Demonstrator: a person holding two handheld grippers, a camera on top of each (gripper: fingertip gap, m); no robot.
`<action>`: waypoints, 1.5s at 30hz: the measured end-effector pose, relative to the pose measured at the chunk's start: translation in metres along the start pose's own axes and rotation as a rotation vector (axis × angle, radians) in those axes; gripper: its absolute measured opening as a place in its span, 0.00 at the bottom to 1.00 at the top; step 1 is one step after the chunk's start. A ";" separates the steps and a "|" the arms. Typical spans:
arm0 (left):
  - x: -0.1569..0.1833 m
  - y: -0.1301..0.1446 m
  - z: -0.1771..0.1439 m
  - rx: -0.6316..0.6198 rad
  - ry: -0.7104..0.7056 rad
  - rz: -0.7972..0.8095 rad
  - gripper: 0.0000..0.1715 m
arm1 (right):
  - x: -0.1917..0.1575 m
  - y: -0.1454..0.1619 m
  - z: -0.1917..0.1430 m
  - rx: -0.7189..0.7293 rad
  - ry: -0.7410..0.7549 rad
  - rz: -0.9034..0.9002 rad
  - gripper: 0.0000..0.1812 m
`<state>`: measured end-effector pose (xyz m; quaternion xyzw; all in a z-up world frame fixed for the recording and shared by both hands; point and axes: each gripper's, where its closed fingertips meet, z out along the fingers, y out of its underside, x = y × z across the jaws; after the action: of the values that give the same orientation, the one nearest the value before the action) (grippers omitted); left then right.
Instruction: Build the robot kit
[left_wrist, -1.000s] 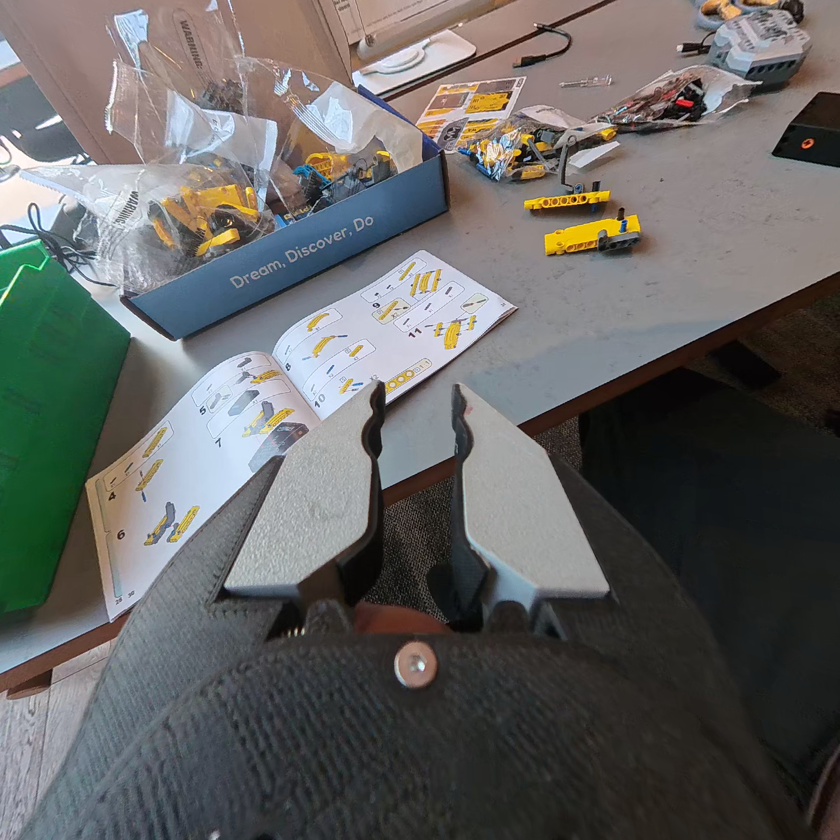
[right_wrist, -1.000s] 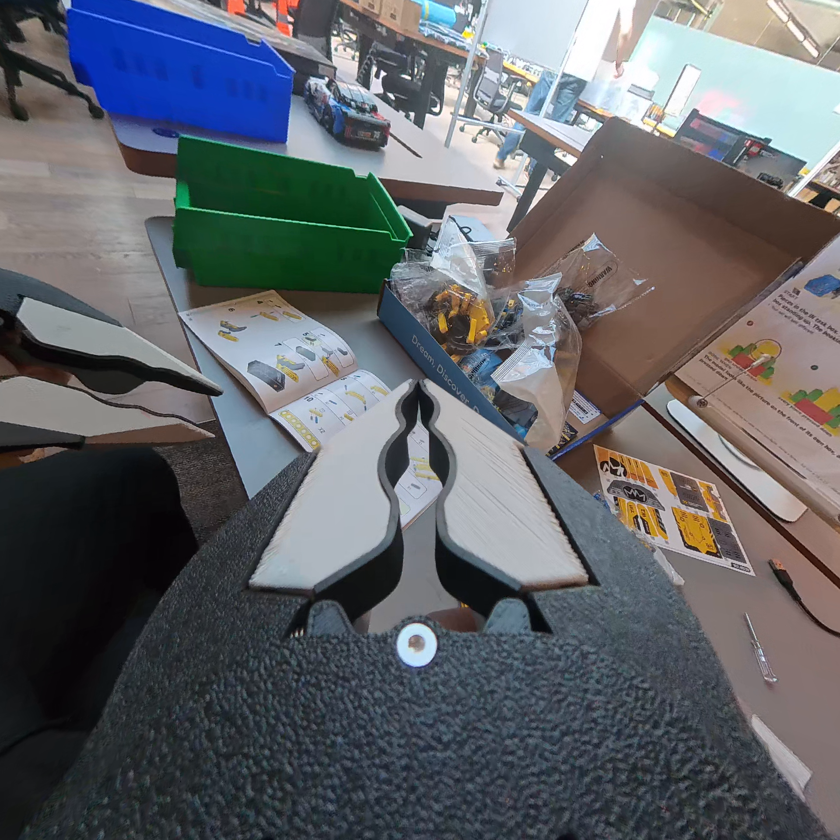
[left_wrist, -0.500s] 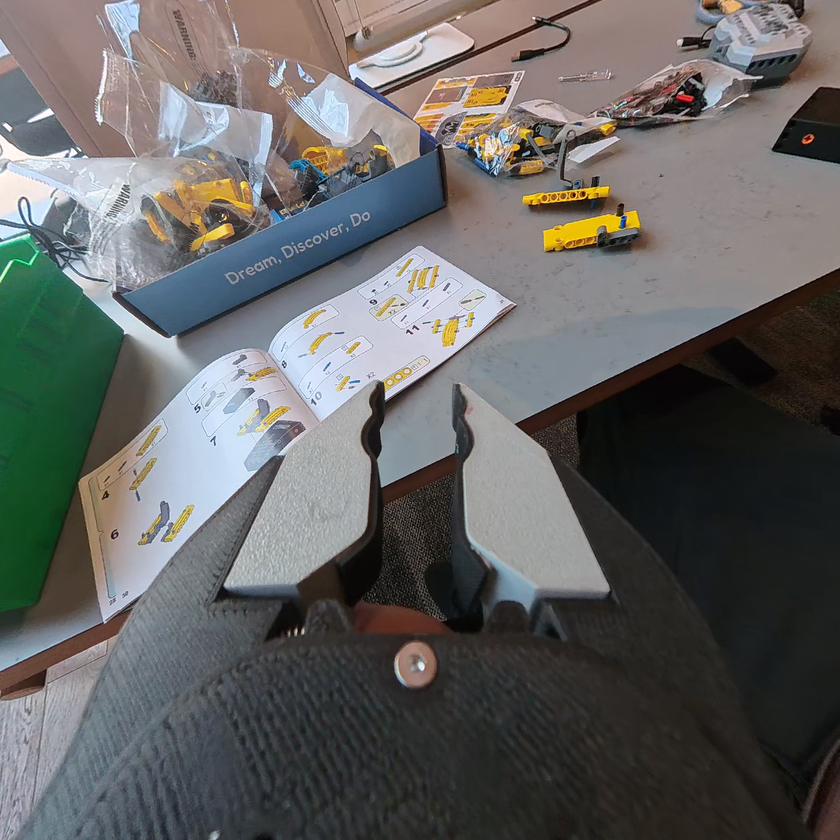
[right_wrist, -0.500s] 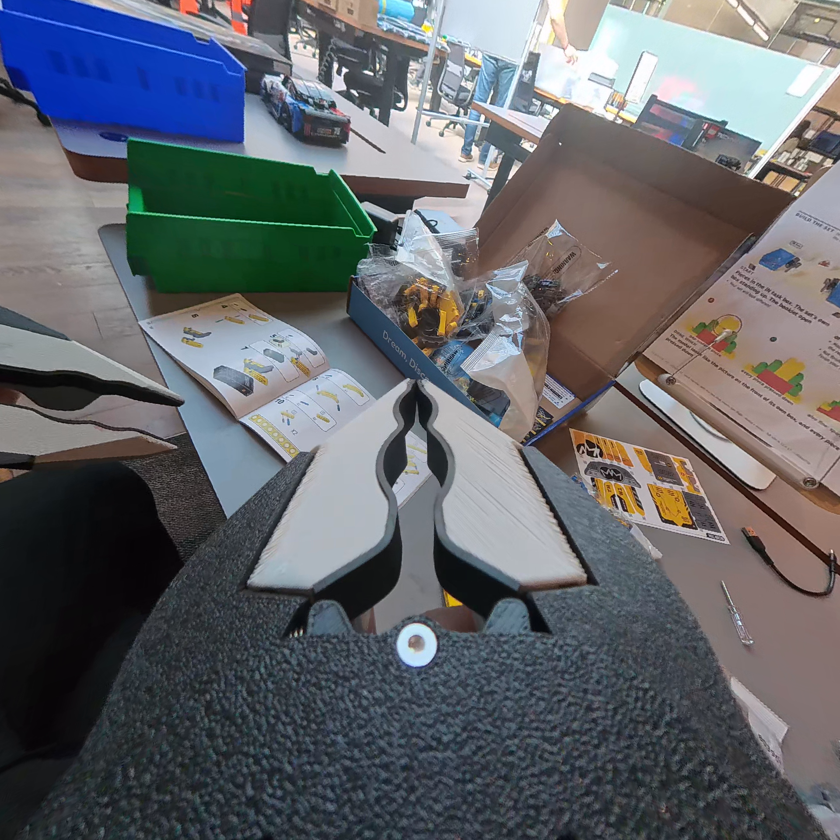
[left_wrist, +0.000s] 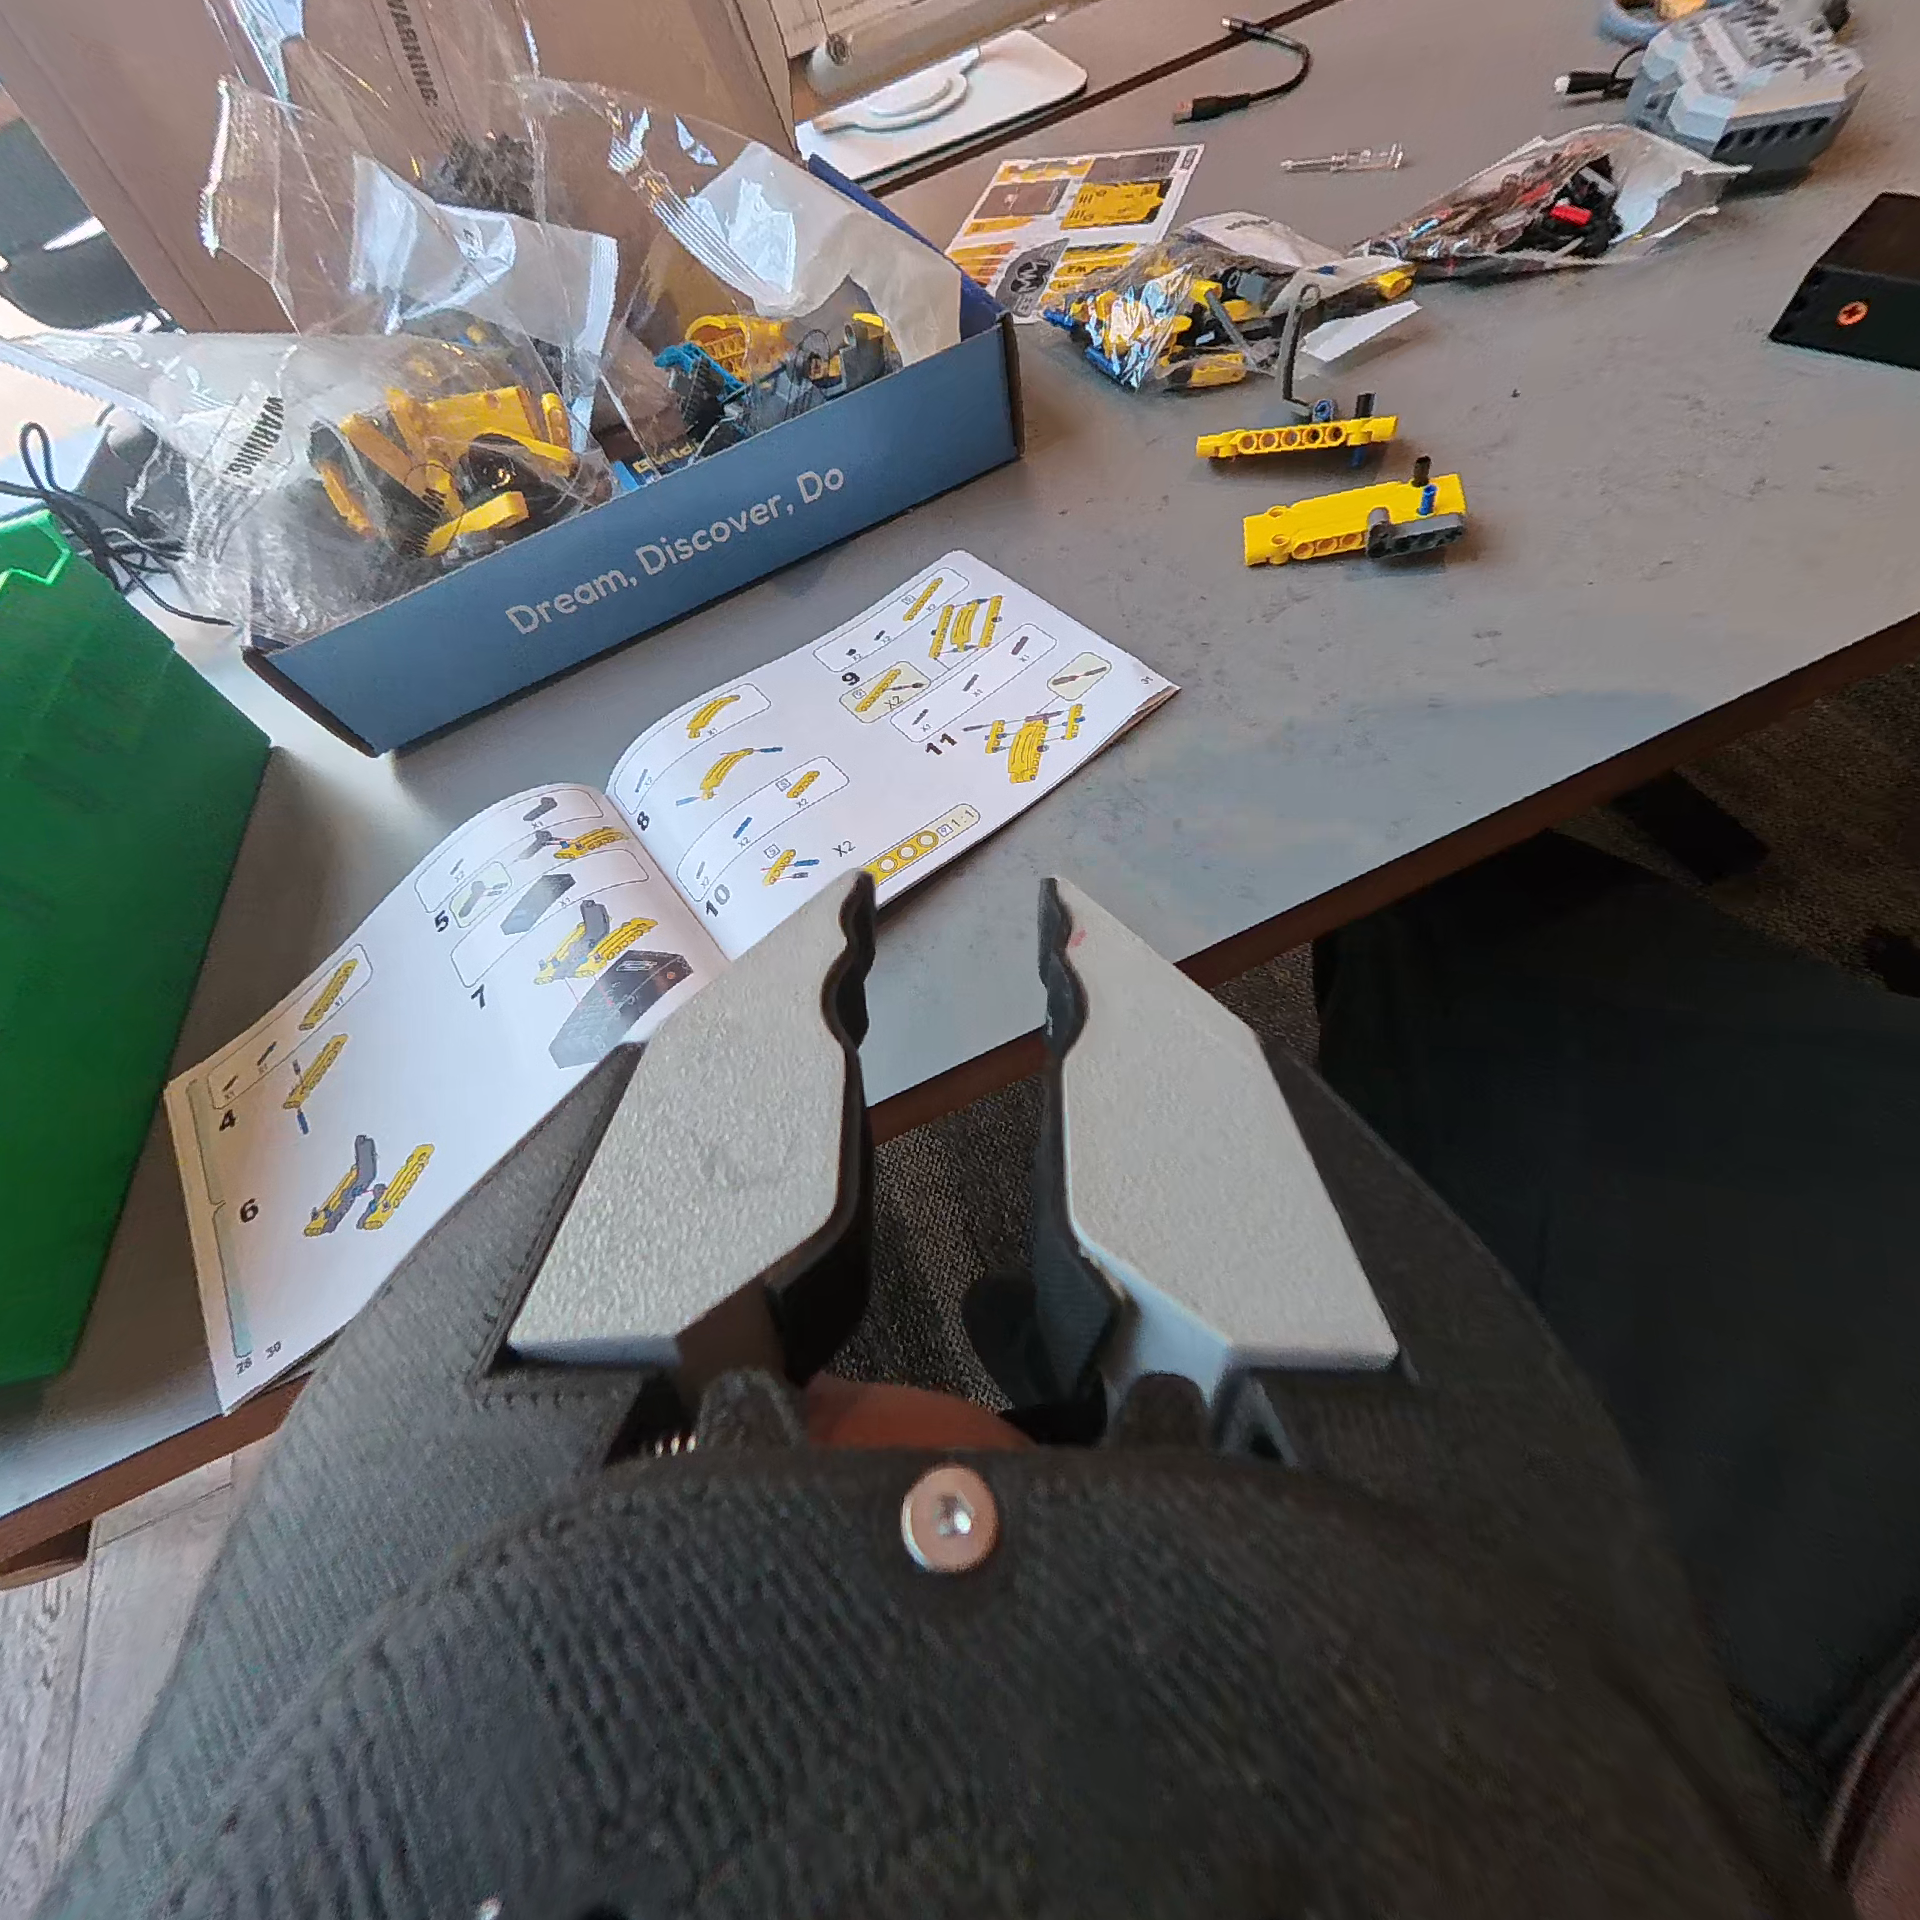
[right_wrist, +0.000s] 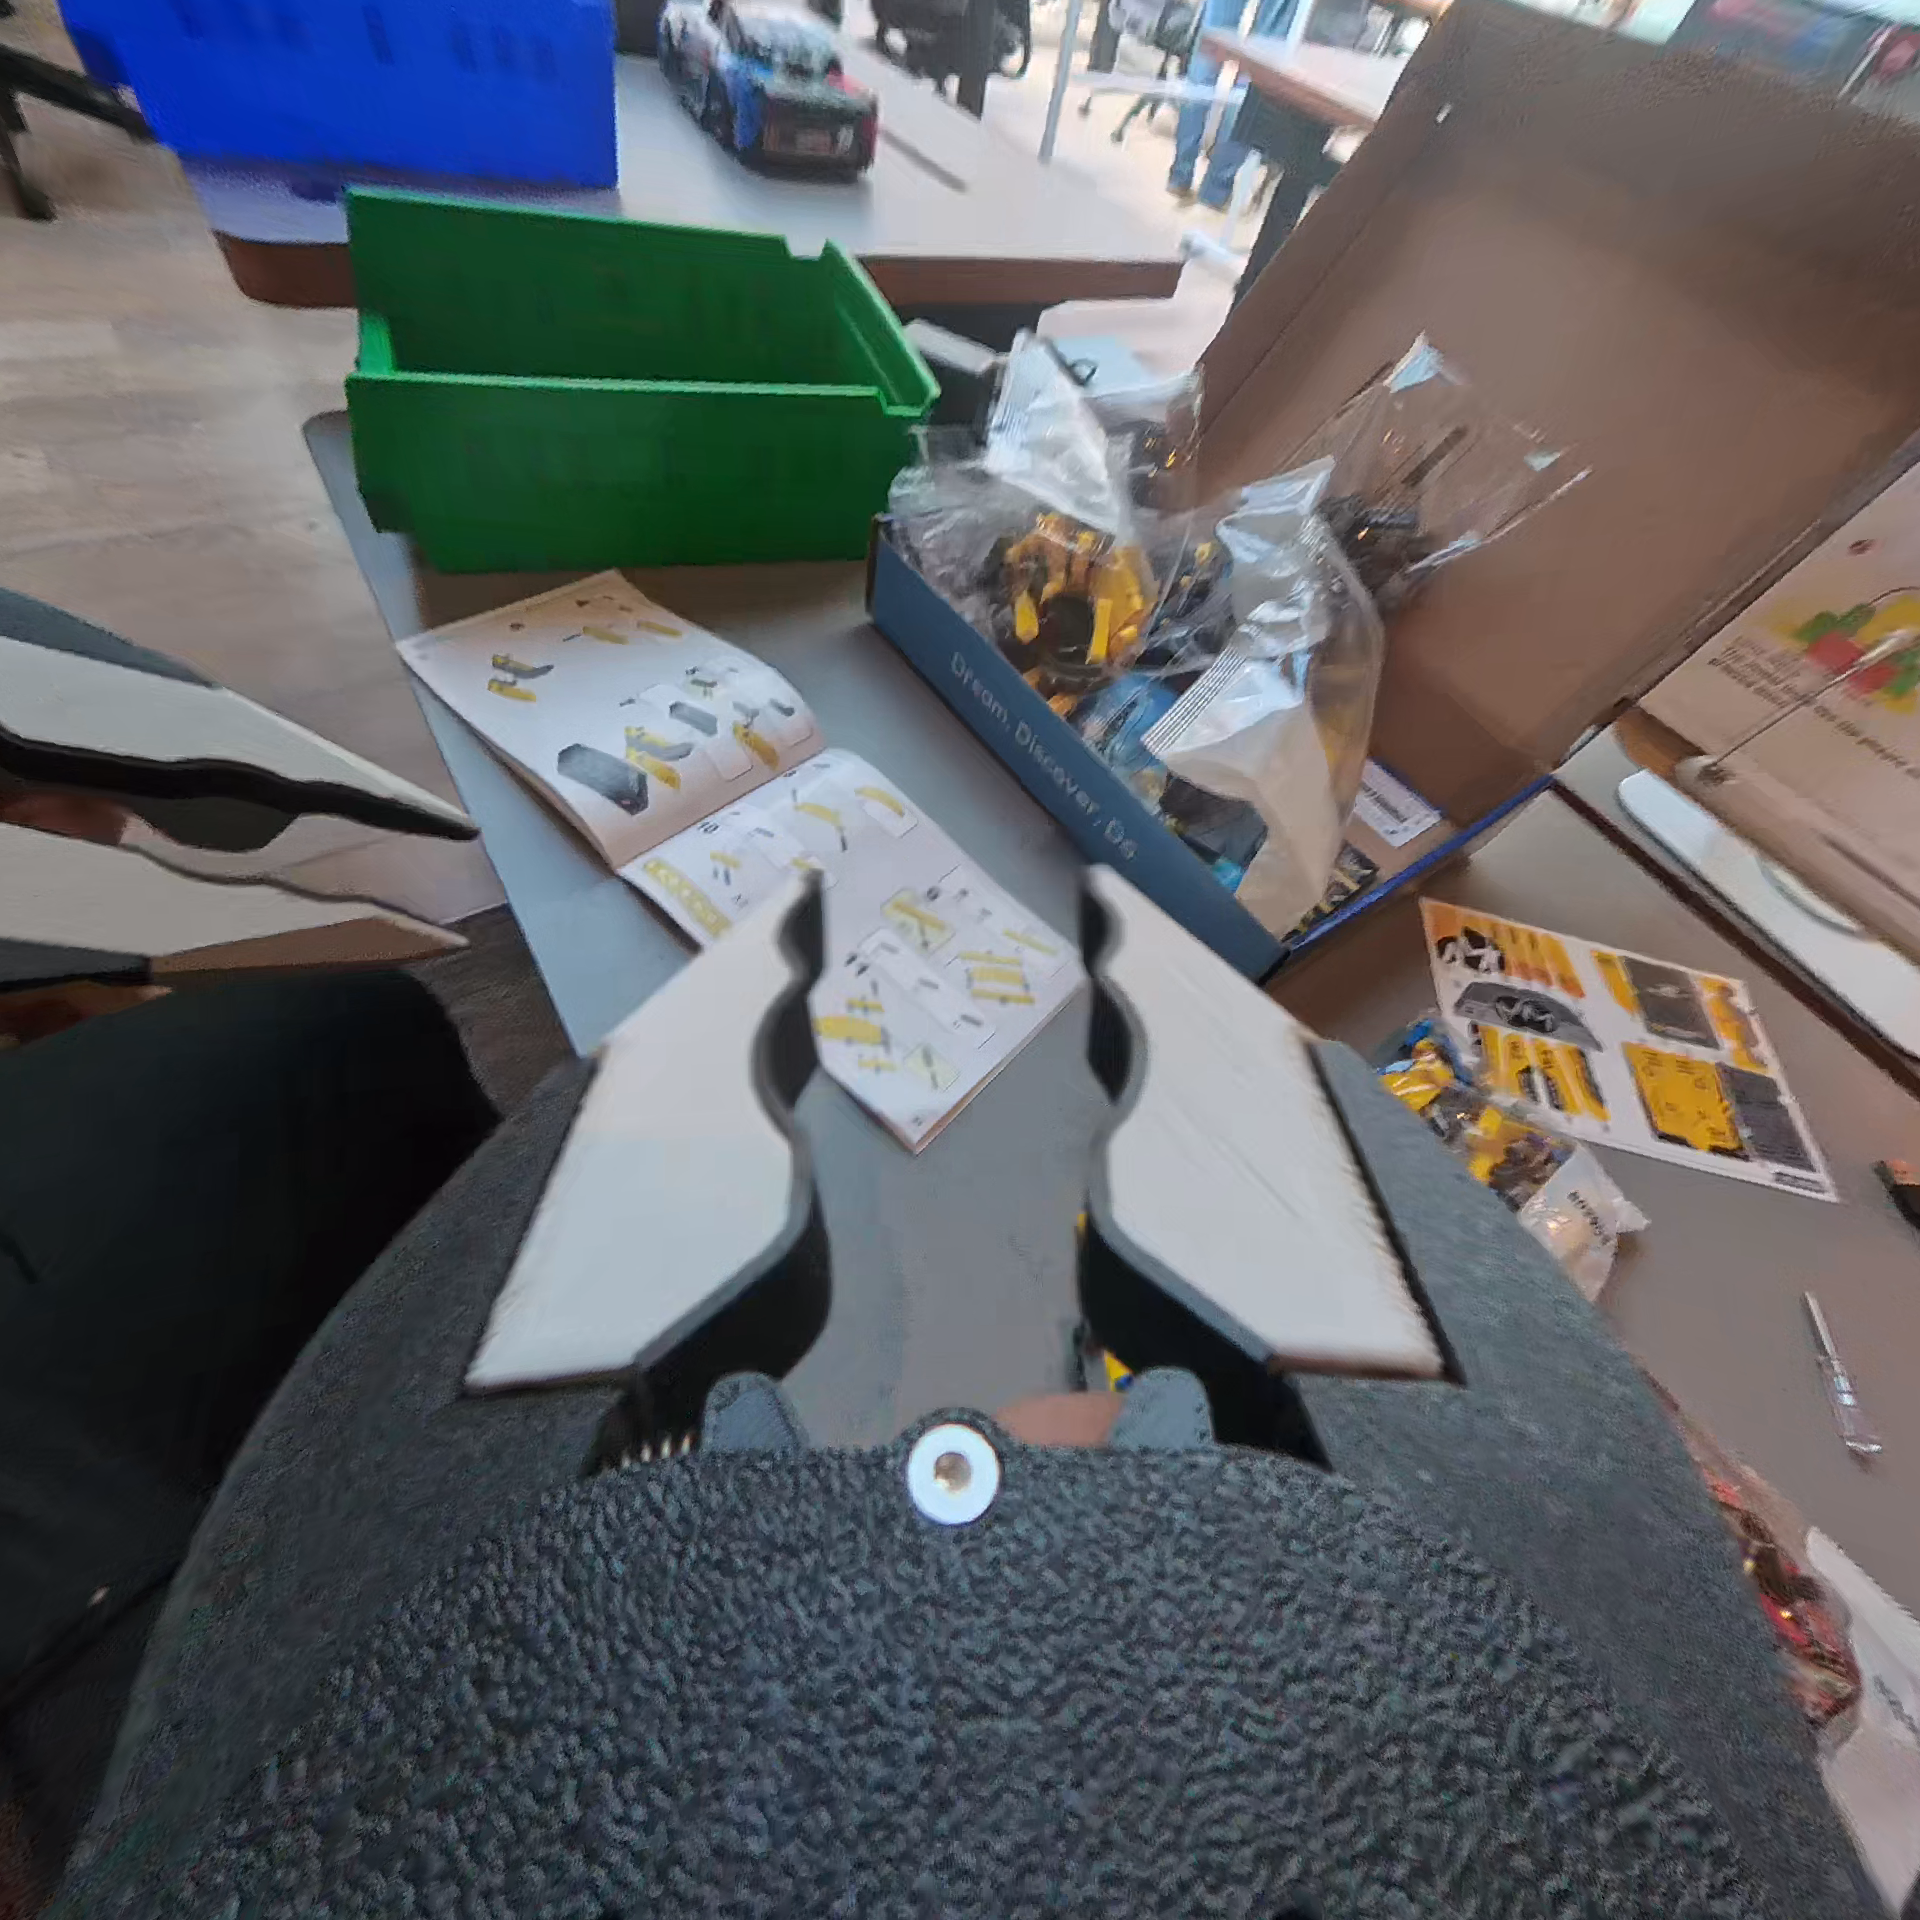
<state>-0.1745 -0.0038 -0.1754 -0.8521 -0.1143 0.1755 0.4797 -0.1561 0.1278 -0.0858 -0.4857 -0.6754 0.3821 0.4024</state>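
On a grey table (left_wrist: 1558, 665) in an open office lie an open booklet (left_wrist: 665, 894), a lettered blue box (left_wrist: 665, 561) of bagged parts and a green bin (right_wrist: 623, 416). Left gripper (left_wrist: 951, 904) is slightly parted, empty, over the table edge; right gripper (right_wrist: 951, 914) gapes wide, empty, above the booklet.

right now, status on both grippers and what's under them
Left gripper open, empty, over table edge by instruction booklet. Right gripper open, empty, above the booklet. Blue box of bagged parts beyond.

The right gripper (right_wrist: 948, 904) has spread its jaws wide apart above the instruction booklet (right_wrist: 727, 821); earlier they nearly met.
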 end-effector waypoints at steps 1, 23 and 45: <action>0.000 0.000 0.000 -0.001 -0.001 -0.004 0.18 | -0.005 0.009 0.004 -0.050 -0.034 0.004 0.40; 0.002 0.002 0.001 -0.013 0.006 0.008 0.23 | -0.025 0.016 0.011 -0.086 -0.082 -0.123 0.00; 0.008 0.002 0.003 -0.017 0.023 0.025 0.24 | 0.002 0.008 0.003 -0.015 0.002 -0.114 0.00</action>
<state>-0.1687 -0.0001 -0.1801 -0.8595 -0.0995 0.1705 0.4714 -0.1570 0.1309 -0.0939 -0.4498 -0.7046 0.3529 0.4204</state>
